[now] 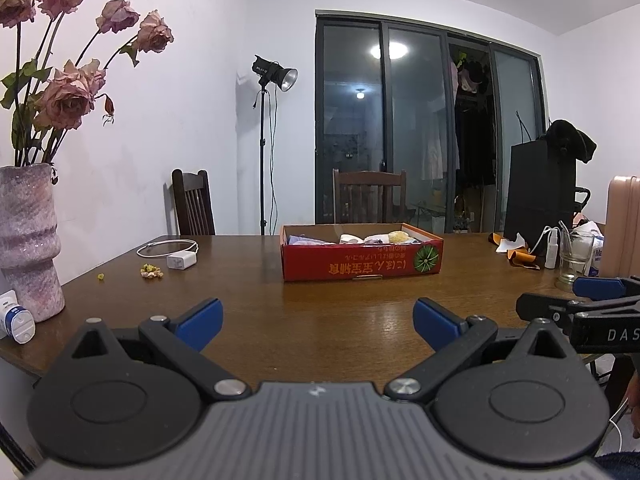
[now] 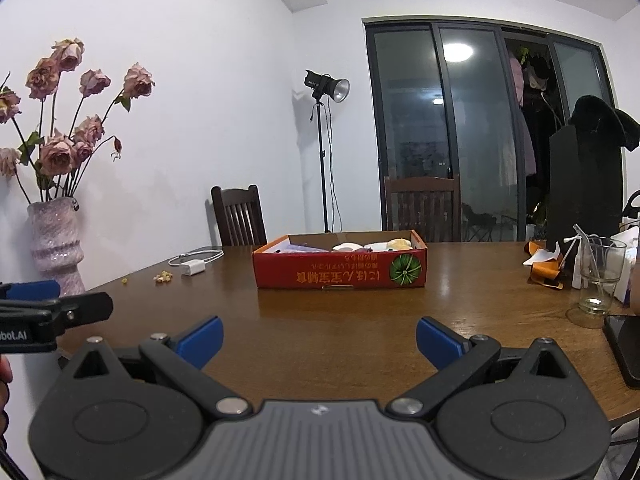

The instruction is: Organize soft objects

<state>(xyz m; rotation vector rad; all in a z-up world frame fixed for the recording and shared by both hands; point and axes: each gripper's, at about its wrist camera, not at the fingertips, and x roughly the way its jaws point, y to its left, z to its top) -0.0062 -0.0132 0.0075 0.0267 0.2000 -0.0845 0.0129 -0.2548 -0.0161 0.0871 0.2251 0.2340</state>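
Shallow red cardboard box (image 1: pixel 362 258), rectangular, printed with orange characters and a green round fruit emblem, open at the top, sitting mid-bench and well ahead of both tools. Inside it, soft items (image 1: pixel 374 237) in pale purple, white and cream-yellow, lumpy and rounded, only their tops showing above the rim; exact kinds too small to tell. Left gripper (image 1: pixel 318 320): black hinged arms, blue flat pads, jaws spread wide, nothing held, nothing touched, hovering over the near bench edge. Right gripper (image 2: pixel 319 338): same build, jaws likewise spread wide and empty, level with the left one and just beside it. Glossy dark-brown wooden bench (image 1: pixel 320 300) with visible grain and lamp reflections. On it, a white charger with coiled cable (image 1: pixel 176 254), small yellowish crumbs (image 1: pixel 151 272), a ribbed mauve textured vase (image 1: pixel 28 246) of dried pink roses (image 1: pixel 68 100), a clear glass (image 2: pixel 600 276), crumpled orange-and-white wrappers (image 2: pixel 544 266). Beyond, two dark wooden slatted chairs (image 1: pixel 192 204), a studio lamp on a stand (image 1: pixel 276 76), plain white walls, dark-framed sliding glass doors (image 1: pixel 420 120).
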